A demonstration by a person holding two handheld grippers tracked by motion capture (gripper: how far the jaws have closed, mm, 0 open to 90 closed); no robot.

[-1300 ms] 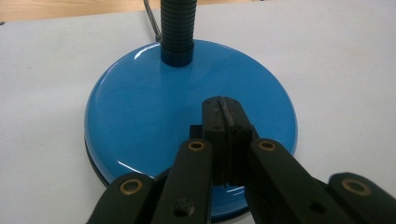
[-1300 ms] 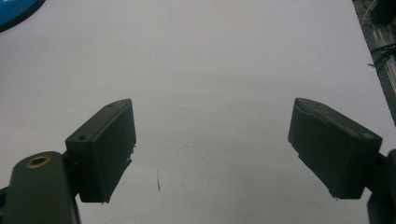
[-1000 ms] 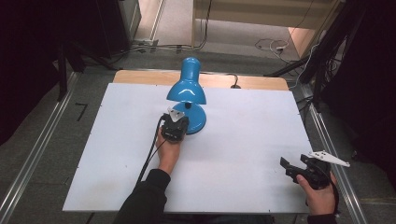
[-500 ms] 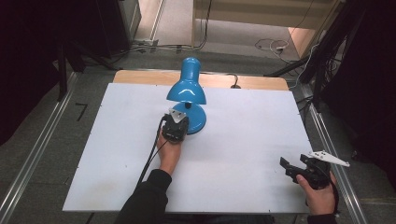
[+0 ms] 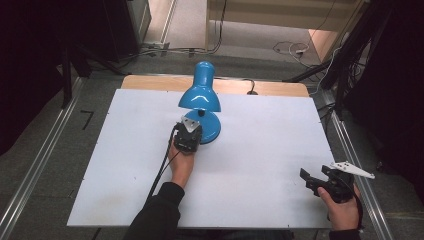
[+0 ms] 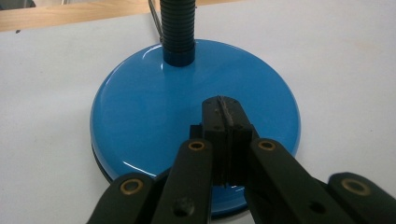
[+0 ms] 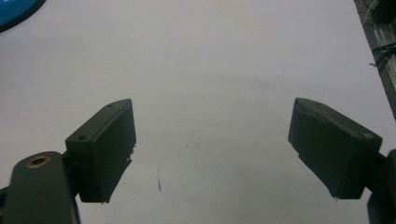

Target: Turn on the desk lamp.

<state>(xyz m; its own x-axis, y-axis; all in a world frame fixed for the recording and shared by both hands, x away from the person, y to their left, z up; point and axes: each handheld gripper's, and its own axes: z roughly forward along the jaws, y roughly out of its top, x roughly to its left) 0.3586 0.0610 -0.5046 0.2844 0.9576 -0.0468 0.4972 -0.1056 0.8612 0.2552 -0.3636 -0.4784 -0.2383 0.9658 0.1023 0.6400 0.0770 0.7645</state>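
**Left tongs pressed shut on the lamp base**

I have the left gripper (image 6: 224, 135) down on the near part of the blue desk lamp's base (image 6: 140, 112), its jaws pressed together with nothing between them, the tips resting on the glossy disc. I judge that closed tip is meant to push, perhaps on a switch that I cannot make out beneath it. The lamp (image 5: 200, 97) stands toward the far middle of the white table (image 5: 260, 150), shade tilted over its base, black flexible neck (image 6: 177, 28) rising at the far side. I keep the right gripper (image 5: 320, 181) parked at the near right corner, jaws spread wide over bare table, well apart from the lamp.
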